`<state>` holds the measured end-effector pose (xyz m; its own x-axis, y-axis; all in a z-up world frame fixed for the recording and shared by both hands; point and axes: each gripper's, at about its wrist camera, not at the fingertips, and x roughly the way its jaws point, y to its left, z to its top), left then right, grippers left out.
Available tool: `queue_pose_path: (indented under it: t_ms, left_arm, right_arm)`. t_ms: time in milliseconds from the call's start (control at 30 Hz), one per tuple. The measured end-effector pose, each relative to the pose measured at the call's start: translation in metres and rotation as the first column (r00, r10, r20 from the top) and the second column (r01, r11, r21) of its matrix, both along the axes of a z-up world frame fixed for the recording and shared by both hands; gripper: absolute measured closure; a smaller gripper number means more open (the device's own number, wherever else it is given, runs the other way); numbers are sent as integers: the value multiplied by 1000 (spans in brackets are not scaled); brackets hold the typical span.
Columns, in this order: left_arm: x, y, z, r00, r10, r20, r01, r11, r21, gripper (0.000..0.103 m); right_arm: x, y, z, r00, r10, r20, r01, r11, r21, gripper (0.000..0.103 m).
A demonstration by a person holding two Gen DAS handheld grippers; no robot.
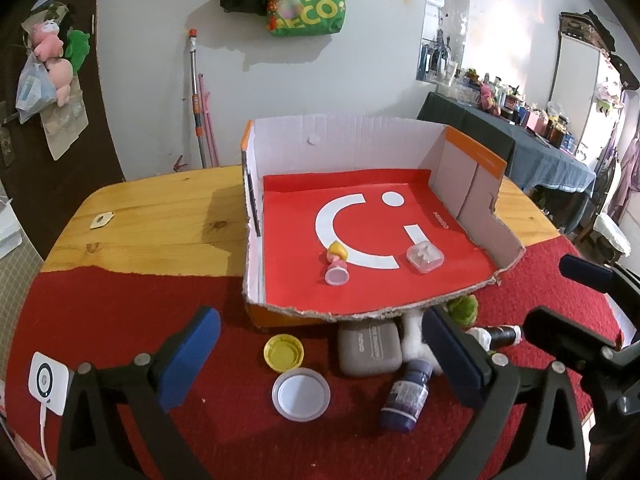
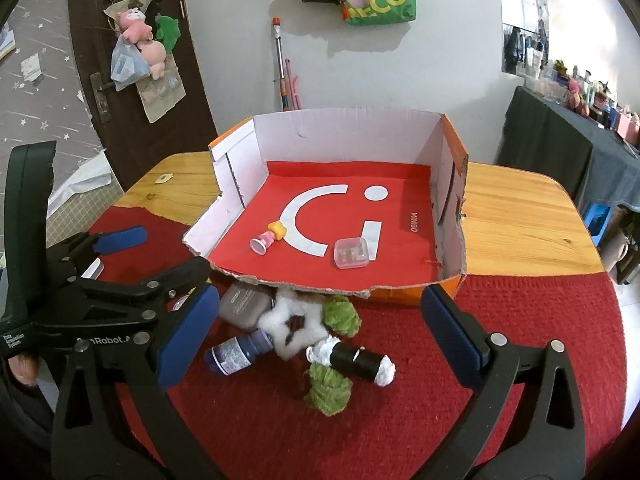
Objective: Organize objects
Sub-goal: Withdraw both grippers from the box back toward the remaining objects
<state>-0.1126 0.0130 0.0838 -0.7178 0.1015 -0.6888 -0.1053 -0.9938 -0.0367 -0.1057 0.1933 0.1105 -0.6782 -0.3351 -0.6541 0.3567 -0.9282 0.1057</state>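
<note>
Cardboard box [image 1: 344,148] with a torn front edge and a red floor printed with a white smiling face stands on a wooden table [image 1: 160,216], its front overlapping the red cloth [image 1: 120,320] that covers the table's near part. Inside the box lie two items, well apart: a small pink-and-yellow toy [image 1: 337,264] on its side and a clear plastic case [image 1: 425,258] to its right. On the cloth just before the torn edge sit a yellow cap [image 1: 284,353], a white lid [image 1: 301,396] touching it, a grey case [image 1: 370,350], a dark blue bottle [image 1: 408,398] lying on its side, a white fluffy star [image 2: 290,326], two green pom-poms [image 2: 328,388] and a black roll [image 2: 352,360] with white ends. Left gripper [image 1: 320,356] hovers over the caps with its blue pads spread wide and nothing between them. Right gripper [image 2: 320,336] hovers over the star and roll, jaws equally wide apart, holding nothing. A green bag [image 1: 308,0] hangs on the wall behind.
</note>
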Motion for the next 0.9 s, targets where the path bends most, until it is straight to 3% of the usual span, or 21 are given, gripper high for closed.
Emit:
queue_pose_path:
  t_ms: [900]
  left_arm:
    - [51, 2, -20, 1000, -9, 1, 9, 1000, 22, 3]
  right_arm:
    - [51, 5, -24, 1000, -3, 7, 2, 1000, 19, 0]
